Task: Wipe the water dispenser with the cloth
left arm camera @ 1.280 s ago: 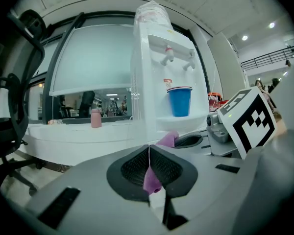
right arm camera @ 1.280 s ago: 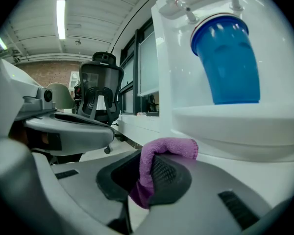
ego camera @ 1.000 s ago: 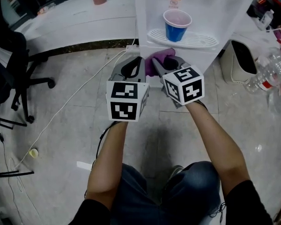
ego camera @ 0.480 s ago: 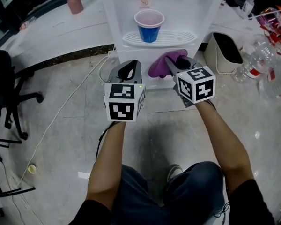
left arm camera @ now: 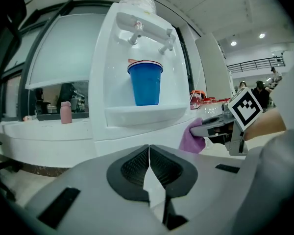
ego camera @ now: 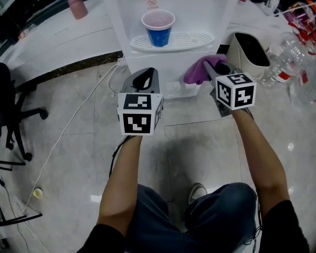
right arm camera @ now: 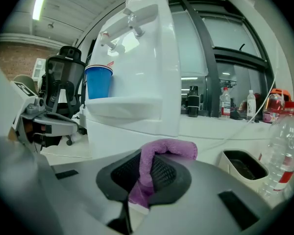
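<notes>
The white water dispenser (ego camera: 168,15) stands ahead with a blue cup (ego camera: 158,28) on its drip tray (ego camera: 171,41). My right gripper (ego camera: 213,67) is shut on a purple cloth (ego camera: 200,70), held against the dispenser's lower front near its right corner. In the right gripper view the cloth (right arm camera: 159,163) is pinched between the jaws and folds over them, with the dispenser (right arm camera: 137,82) just beyond. My left gripper (ego camera: 142,80) is shut with nothing in it, a little short of the dispenser's lower front. The left gripper view shows the cup (left arm camera: 145,82) and the cloth (left arm camera: 192,138) at the right.
A white bin (ego camera: 250,51) stands right of the dispenser, with clear plastic bottles (ego camera: 297,62) beyond it. A white cable (ego camera: 68,125) runs across the floor at the left. An office chair (ego camera: 5,104) is at the far left. A pink bottle (ego camera: 77,7) sits on the white ledge.
The right gripper has carried the cloth rightward along the dispenser's lower front, from near the middle to the right corner. The left gripper has stayed shut in much the same place.
</notes>
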{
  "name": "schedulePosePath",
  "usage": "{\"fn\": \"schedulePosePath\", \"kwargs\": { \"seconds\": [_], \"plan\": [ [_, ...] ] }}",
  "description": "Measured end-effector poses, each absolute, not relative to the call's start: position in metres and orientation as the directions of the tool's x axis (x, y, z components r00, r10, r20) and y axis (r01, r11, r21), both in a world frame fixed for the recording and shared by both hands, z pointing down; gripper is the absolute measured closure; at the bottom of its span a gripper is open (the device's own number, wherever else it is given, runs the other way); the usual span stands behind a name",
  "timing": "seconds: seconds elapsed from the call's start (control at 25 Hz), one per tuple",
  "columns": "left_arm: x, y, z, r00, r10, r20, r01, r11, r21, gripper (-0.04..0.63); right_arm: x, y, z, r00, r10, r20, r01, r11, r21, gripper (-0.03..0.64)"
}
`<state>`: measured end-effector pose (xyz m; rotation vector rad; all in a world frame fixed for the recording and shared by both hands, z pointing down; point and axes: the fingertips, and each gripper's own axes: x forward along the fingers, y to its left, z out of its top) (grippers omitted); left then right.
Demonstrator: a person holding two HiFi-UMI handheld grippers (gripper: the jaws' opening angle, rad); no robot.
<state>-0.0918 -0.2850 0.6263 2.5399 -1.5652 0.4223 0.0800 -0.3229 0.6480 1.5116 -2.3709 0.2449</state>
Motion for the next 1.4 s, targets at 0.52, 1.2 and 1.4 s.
{"fn": "schedulePosePath", "kwargs": {
  "seconds": [0.52,1.2,1.4],
  "plan": [
    [-0.123,-0.270,0.631,0.377,-0.871,0.315,-0.907,-0.416,-0.064,0.568,0.000,-0.294,0.633,-0.543,-0.789,0.287,-0.823,0.568,0.006,0.575],
    [-0.185,-0.248,0.654,0.286,-0.895,0.342,-0.946,-0.320,-0.046,0.568,-0.150,-0.280,0.715,-0.721,-0.596,0.353,-0.656,0.752,-0.070,0.575],
    [-0.190,-0.238,0.661,0.272,-0.894,0.356,-0.946,-0.317,-0.072,0.568,-0.160,-0.287,0.752,-0.711,-0.585,0.390,-0.663,0.743,-0.094,0.575]
  ]
}}
